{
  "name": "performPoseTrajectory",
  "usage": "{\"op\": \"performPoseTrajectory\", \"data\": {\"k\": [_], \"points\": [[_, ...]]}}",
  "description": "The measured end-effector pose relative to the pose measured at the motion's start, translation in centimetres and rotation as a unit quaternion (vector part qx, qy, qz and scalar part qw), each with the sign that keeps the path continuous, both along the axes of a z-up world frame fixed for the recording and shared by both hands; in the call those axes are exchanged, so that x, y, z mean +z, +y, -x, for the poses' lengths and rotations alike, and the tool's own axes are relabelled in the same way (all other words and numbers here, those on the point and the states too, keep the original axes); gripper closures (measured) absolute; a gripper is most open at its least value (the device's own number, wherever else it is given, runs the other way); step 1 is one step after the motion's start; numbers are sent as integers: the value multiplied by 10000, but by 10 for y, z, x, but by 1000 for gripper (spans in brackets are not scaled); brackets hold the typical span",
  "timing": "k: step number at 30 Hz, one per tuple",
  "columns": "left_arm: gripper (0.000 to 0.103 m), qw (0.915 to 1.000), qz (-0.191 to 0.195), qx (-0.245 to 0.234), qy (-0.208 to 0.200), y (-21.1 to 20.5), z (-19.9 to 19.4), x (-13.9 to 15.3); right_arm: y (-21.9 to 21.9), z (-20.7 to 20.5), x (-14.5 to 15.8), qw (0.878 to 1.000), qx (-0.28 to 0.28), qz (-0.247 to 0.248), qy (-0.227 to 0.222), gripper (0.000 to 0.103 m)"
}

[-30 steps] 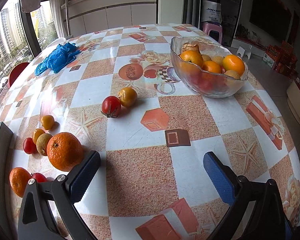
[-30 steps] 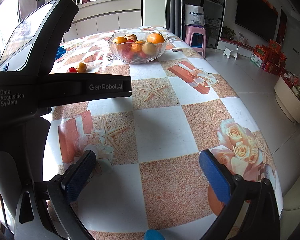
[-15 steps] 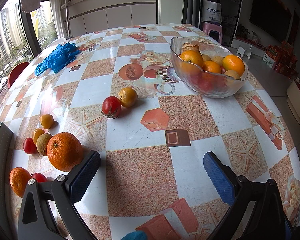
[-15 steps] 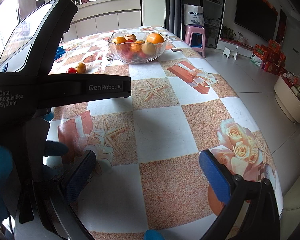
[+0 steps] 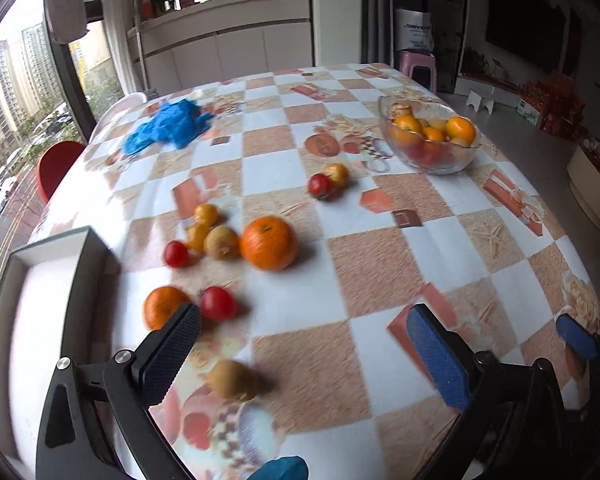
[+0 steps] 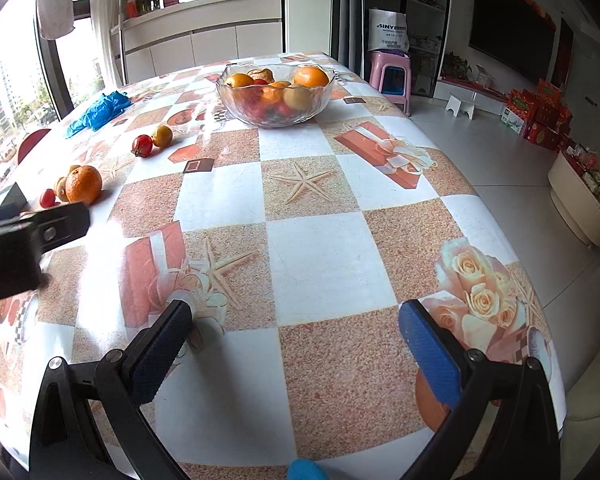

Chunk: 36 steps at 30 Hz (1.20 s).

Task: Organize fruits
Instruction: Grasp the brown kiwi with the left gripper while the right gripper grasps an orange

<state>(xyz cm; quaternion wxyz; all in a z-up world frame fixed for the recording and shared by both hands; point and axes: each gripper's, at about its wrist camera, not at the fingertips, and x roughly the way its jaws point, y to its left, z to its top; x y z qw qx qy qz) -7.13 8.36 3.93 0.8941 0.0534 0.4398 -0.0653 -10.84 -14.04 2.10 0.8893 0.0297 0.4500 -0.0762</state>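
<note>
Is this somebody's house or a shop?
Most likely a home's dining and living area: a table with a patterned tablecloth and a glass fruit bowl, white cabinets, and a wall television.

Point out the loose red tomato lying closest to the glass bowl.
The tomato touching the small yellow fruit, out mid-table toward the bowl. The other two red ones sit far back near the oranges, by the left gripper.

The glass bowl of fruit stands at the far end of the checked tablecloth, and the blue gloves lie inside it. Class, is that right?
Not quite. The glass bowl does stand at the far end, but the blue gloves lie on the tablecloth off to its left, outside it. The right wrist view shows this clearly.
</note>
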Motion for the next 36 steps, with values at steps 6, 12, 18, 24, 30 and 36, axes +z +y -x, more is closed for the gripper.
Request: {"op": "performPoseTrajectory", "data": {"k": [6,12,18,24,30,36], "points": [[0,9981,-34,447,431,39,2,-28,0,0,0,10000,-1,2,2,0],[0,9968,193,591,496,47,-4,-41,-1,-3,1,9999,-1,6,129,0],[1,9946,166,646,798,46,-10,-39,3,-22,7,9964,245,-296,751,0],[56,9973,178,332,624,39,-2,-30,38,-47,33,9940,899,-392,487,0],[74,9964,494,224,648,54,2,-26,87,-90,41,9860,1518,-527,455,3],[74,9926,876,286,786,78,10,-20,132,-125,19,9760,1936,-624,774,26]]}}
